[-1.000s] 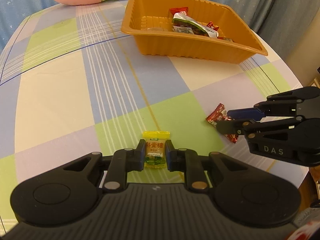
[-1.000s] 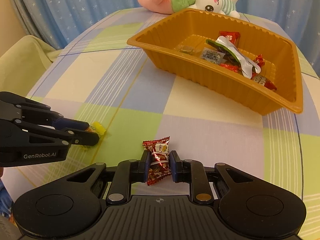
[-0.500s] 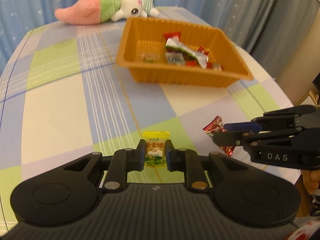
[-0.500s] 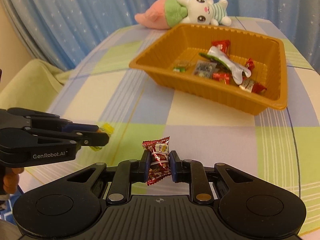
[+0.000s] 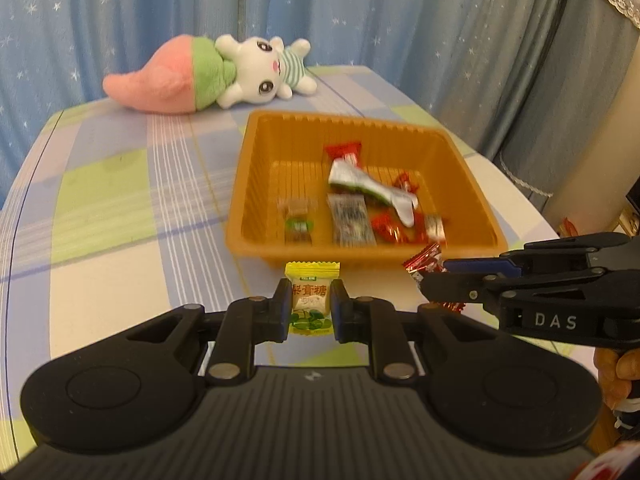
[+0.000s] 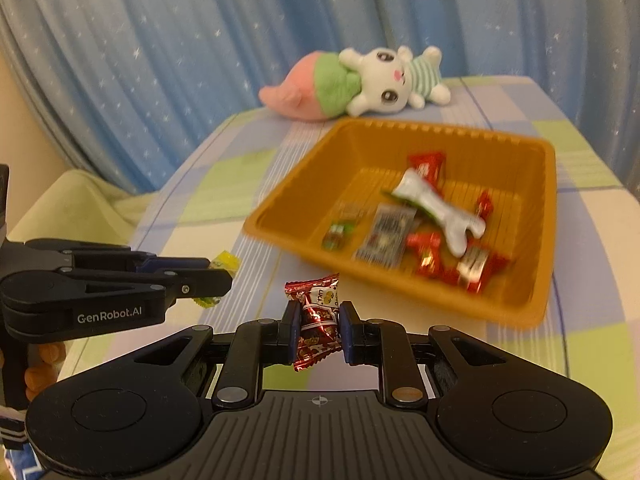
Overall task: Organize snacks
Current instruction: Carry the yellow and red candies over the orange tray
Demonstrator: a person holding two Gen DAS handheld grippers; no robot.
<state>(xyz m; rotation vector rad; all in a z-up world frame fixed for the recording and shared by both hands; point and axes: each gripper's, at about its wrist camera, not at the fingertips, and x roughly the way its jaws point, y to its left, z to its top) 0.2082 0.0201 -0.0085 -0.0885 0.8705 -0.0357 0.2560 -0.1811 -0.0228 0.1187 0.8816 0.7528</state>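
My left gripper [image 5: 310, 305] is shut on a yellow wrapped candy [image 5: 311, 296], held in the air above the checked tablecloth, just short of the orange tray [image 5: 256, 184]. My right gripper [image 6: 319, 326] is shut on a red foil candy [image 6: 318, 320], also lifted, near the tray's [image 6: 280, 208] front corner. Each gripper shows in the other's view: the right gripper [image 5: 434, 282] at the right with the red foil candy [image 5: 422, 264], the left gripper [image 6: 222, 274] at the left with the yellow wrapped candy [image 6: 226, 261]. Several wrapped snacks [image 5: 352, 216] lie inside the tray.
A plush toy [image 5: 208, 74], a white rabbit with a pink and green body, lies behind the tray at the table's far edge. Blue starred curtains [image 5: 360, 12] hang behind. A pale green cushion [image 6: 76, 204] sits off the table's left side.
Both grippers have risen from the tablecloth with their candies and moved toward the tray. The views have tilted up, and the tray's inside and the curtains show more.
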